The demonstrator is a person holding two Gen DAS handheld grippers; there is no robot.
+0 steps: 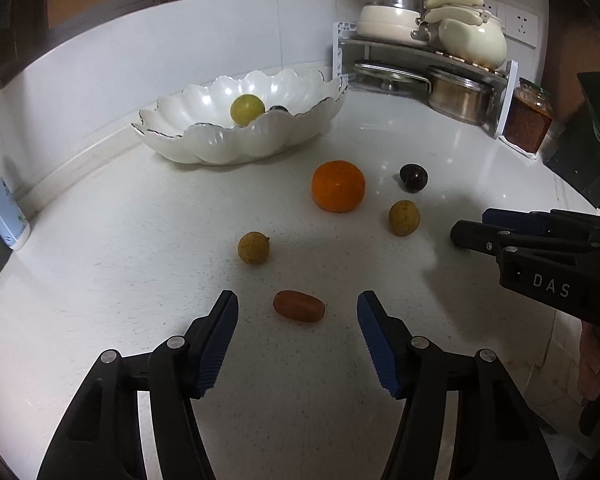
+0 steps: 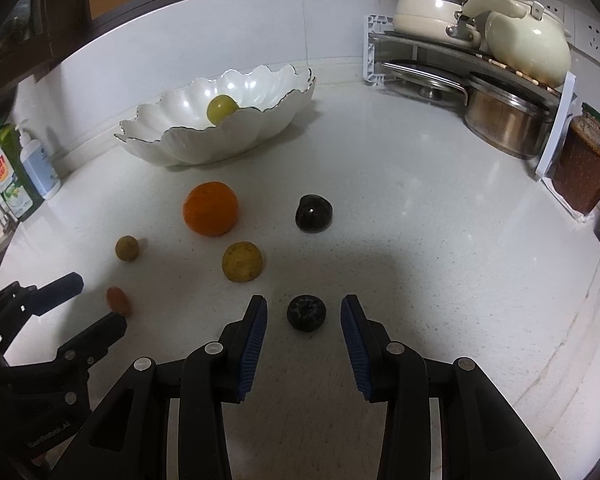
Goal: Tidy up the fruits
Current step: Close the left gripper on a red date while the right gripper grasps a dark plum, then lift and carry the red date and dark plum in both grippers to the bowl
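Note:
My left gripper (image 1: 298,302) is open just above the white counter, with a small red-brown oval fruit (image 1: 299,306) lying between its blue pads, untouched. My right gripper (image 2: 305,306) is open too, and a small dark round fruit (image 2: 306,314) sits between its pads with gaps on both sides. Farther out lie an orange (image 1: 338,186), a dark plum (image 1: 413,178) and two yellowish-brown round fruits (image 1: 253,248) (image 1: 404,218). At the back a white scalloped bowl (image 1: 204,136) holds a green grape (image 1: 247,109) and a dark fruit (image 1: 278,109).
A corner rack (image 2: 420,46) with pots, lids and a cream kettle stands at the back right, with a jar of red sauce (image 2: 584,164) beside it. Soap bottles (image 2: 24,168) stand at the left by the wall. The counter's front edge curves along the right.

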